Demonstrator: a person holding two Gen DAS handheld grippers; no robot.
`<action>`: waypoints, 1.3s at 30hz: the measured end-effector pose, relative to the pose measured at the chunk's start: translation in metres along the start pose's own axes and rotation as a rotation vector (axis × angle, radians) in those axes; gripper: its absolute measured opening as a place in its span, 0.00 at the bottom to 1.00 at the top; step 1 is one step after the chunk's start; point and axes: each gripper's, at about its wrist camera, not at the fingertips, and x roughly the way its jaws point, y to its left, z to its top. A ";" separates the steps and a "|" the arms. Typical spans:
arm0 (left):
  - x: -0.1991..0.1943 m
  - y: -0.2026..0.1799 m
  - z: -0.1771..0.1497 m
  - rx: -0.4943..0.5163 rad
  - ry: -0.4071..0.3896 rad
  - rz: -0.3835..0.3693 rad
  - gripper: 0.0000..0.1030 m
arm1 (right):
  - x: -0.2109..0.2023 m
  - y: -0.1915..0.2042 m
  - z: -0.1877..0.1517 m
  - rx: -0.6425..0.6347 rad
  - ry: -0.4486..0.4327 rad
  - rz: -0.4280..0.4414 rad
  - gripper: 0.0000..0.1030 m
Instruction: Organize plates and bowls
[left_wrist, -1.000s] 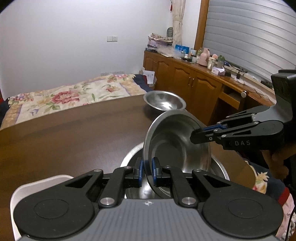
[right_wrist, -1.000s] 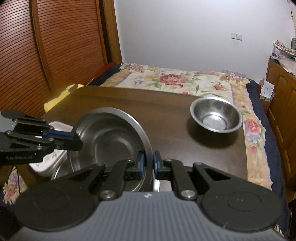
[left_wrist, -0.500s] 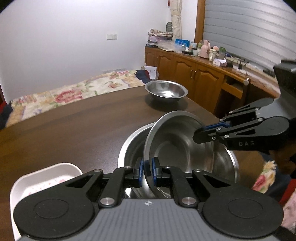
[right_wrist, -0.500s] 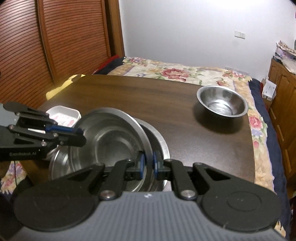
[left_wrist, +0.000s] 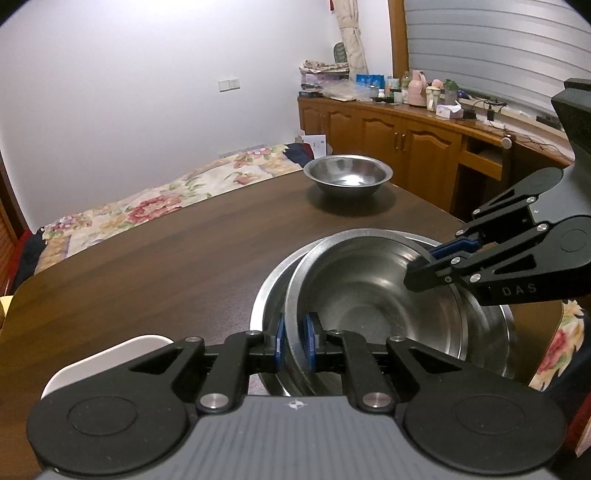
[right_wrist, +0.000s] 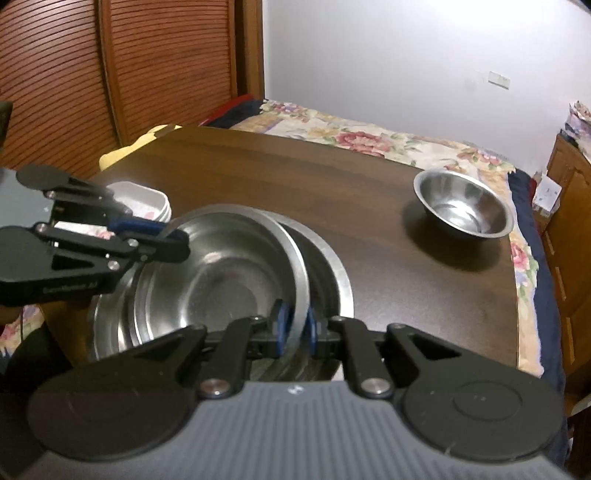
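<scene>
**Steel bowl going into larger bowl, both grippers on its rim**

Far left on the dark wooden table (left_wrist: 155, 258), a white dish (right_wrist: 146, 197) is sitting just beside the bowls. The left gripper (left_wrist: 294, 341) is pinching the near rim of the steel bowl (left_wrist: 369, 295); its jaws are just starting to part, rim between the pads. The bowl is sitting tilted inside the larger steel bowl (left_wrist: 269, 295) at the near edge. The right gripper (right_wrist: 295, 325) is pinching the opposite rim. Far right, a small steel bowl (right_wrist: 463, 208) is standing alone, well apart. A floral bedspread (right_wrist: 369, 140) is lying beyond the table.
</scene>
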 end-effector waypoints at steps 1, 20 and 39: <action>0.000 0.000 0.000 -0.002 0.000 0.000 0.14 | 0.000 0.000 0.000 -0.005 0.002 -0.001 0.14; -0.008 0.010 0.002 -0.047 -0.033 -0.007 0.13 | 0.007 0.002 0.003 -0.019 0.012 -0.022 0.14; -0.009 0.014 0.035 -0.067 -0.082 -0.009 0.13 | -0.026 -0.023 0.022 0.071 -0.147 -0.041 0.14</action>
